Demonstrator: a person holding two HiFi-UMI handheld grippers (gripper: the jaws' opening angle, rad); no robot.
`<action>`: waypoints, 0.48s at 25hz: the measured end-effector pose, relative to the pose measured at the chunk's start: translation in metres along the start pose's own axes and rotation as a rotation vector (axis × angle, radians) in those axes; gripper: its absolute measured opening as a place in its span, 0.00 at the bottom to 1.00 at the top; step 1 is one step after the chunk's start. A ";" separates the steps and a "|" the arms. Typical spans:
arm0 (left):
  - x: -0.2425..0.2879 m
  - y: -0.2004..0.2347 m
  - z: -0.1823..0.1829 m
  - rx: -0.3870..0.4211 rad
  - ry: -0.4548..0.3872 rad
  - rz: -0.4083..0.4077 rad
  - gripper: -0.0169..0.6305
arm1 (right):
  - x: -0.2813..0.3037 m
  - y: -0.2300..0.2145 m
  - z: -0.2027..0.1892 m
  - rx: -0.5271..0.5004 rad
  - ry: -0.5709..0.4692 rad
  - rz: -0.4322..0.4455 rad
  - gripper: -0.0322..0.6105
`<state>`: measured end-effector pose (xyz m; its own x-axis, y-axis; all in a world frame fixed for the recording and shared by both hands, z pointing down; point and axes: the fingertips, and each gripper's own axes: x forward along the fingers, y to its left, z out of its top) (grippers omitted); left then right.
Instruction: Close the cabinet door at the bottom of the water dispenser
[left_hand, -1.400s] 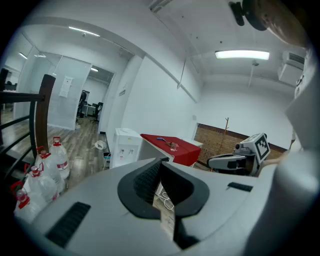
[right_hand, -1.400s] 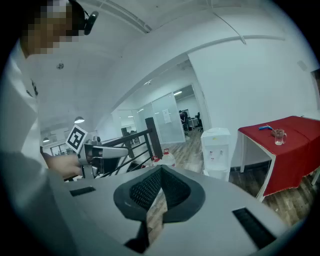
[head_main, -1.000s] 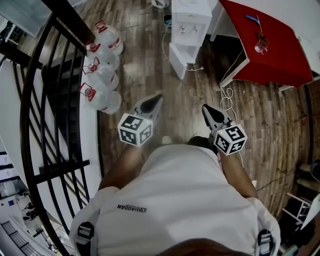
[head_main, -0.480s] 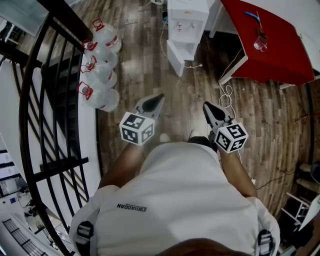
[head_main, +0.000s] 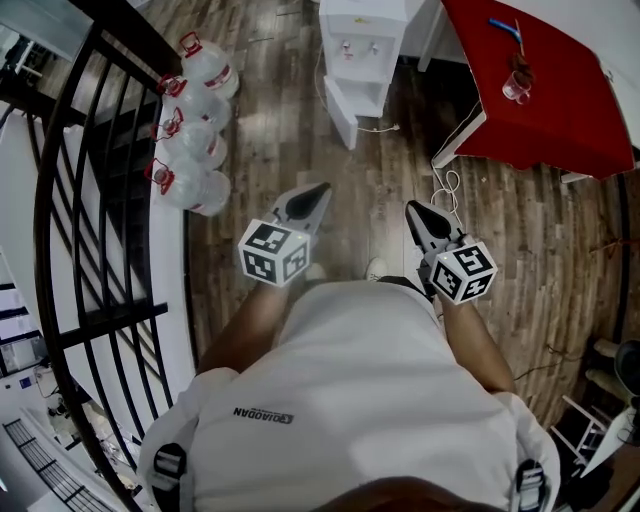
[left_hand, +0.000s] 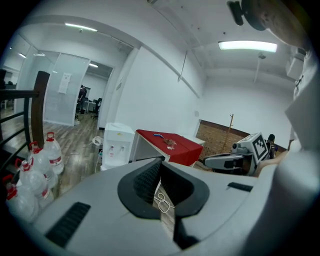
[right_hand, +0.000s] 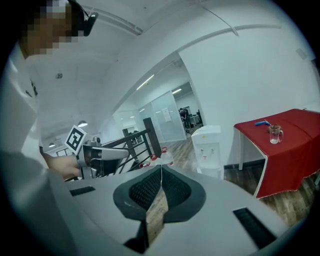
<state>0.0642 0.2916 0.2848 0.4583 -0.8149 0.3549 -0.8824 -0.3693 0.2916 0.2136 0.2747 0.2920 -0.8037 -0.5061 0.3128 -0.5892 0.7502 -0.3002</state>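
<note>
**Water dispenser with bottom cabinet door: far end of the floor, well apart from your grippers**

- Water dispenser (head_main: 362, 35): white, upright on the wooden floor (head_main: 300, 160), just beside the red desk (head_main: 545, 95).
- Cabinet door (head_main: 337, 112): at the dispenser's base; it appears to stand open, angled out to the left.
- Left gripper (head_main: 322, 188): held in front of your body, jaw tips together, nothing between them.
- Right gripper (head_main: 412, 210): beside the left one, jaw tips together, likewise empty.
- White cable (head_main: 447, 188): looped on the floor near the desk's corner.
- Glass mug (head_main: 517, 88): on the red desk, near a blue item (head_main: 503, 27).
- Water bottles (head_main: 190, 140): clear with red caps, clustered at your left by the black railing (head_main: 90, 200).
</note>
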 end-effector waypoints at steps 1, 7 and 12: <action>0.007 -0.005 0.000 -0.007 0.002 0.002 0.02 | -0.003 -0.009 0.001 0.002 0.001 0.006 0.09; 0.025 -0.009 -0.002 -0.018 0.013 0.102 0.02 | -0.014 -0.050 -0.006 0.003 0.029 0.056 0.09; 0.028 -0.017 -0.024 -0.031 0.064 0.131 0.02 | -0.010 -0.070 -0.030 0.037 0.068 0.066 0.09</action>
<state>0.0944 0.2854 0.3116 0.3460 -0.8245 0.4477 -0.9319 -0.2466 0.2660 0.2654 0.2403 0.3370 -0.8341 -0.4250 0.3515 -0.5389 0.7638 -0.3552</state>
